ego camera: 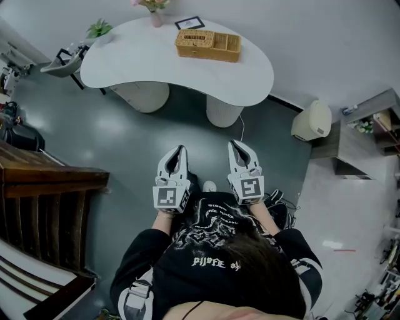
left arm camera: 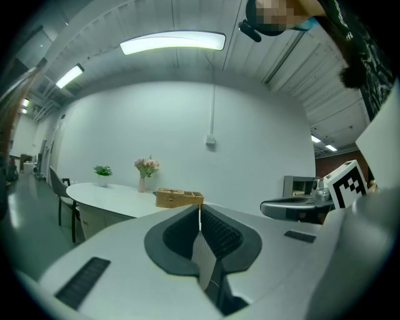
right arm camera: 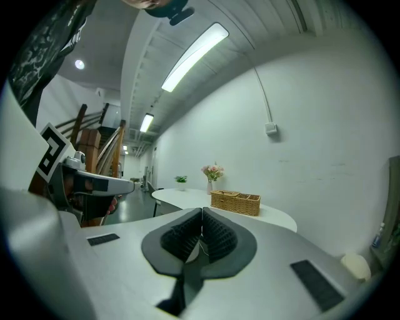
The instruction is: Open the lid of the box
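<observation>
**Wicker box out of reach; both grippers closed and empty**

The wicker box (ego camera: 207,45) sits on the white table (ego camera: 144,62), well ahead of both gripper tips and touched by neither. Its lidded left section appears to be down, though at this distance that is uncertain. The left gripper (ego camera: 181,149) has its jaws pressed together with nothing between them. The right gripper (ego camera: 234,144), near it, is likewise closed and empty. Ahead and to the left of the grippers, a flower vase (ego camera: 155,17) and a potted plant (ego camera: 99,27) stand on the same table.
</observation>
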`<action>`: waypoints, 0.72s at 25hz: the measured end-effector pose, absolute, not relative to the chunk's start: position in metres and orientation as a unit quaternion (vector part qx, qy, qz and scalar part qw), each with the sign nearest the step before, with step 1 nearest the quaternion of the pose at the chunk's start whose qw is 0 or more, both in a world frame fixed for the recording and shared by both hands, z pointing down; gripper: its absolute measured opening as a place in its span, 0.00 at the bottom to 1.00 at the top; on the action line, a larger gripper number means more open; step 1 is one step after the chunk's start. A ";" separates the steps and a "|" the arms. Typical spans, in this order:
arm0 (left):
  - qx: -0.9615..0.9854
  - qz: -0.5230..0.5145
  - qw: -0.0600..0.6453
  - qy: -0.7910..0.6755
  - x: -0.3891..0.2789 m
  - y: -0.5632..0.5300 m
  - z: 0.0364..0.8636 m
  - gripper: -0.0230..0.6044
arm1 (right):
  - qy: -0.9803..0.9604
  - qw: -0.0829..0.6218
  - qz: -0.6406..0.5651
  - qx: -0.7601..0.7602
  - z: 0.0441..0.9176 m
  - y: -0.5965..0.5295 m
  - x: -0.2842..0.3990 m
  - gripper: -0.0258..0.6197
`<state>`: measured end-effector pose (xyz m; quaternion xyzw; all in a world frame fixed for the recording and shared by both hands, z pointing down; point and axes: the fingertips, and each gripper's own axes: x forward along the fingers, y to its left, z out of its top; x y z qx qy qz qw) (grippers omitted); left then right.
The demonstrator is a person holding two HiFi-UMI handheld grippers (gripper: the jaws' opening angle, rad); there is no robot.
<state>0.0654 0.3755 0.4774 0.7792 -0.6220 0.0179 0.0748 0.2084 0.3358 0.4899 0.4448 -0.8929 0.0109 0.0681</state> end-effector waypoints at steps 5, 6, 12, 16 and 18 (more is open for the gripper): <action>0.790 0.054 0.087 -0.605 0.064 0.361 0.500 0.08 | -0.885 0.083 0.018 0.457 0.503 0.330 0.208 0.08; 0.792 0.049 0.091 -0.601 0.064 0.356 0.501 0.08 | -0.882 0.086 0.019 0.464 0.503 0.327 0.208 0.08; 0.804 0.039 0.095 -0.586 0.052 0.322 0.502 0.08 | -0.865 0.099 0.038 0.491 0.513 0.301 0.206 0.08; 0.817 0.024 0.105 -0.566 0.036 0.296 0.503 0.08 | -0.856 0.086 0.070 0.504 0.512 0.274 0.192 0.08; 0.825 0.008 0.115 -0.553 0.025 0.281 0.504 0.08 | -0.849 0.076 0.082 0.516 0.512 0.259 0.185 0.08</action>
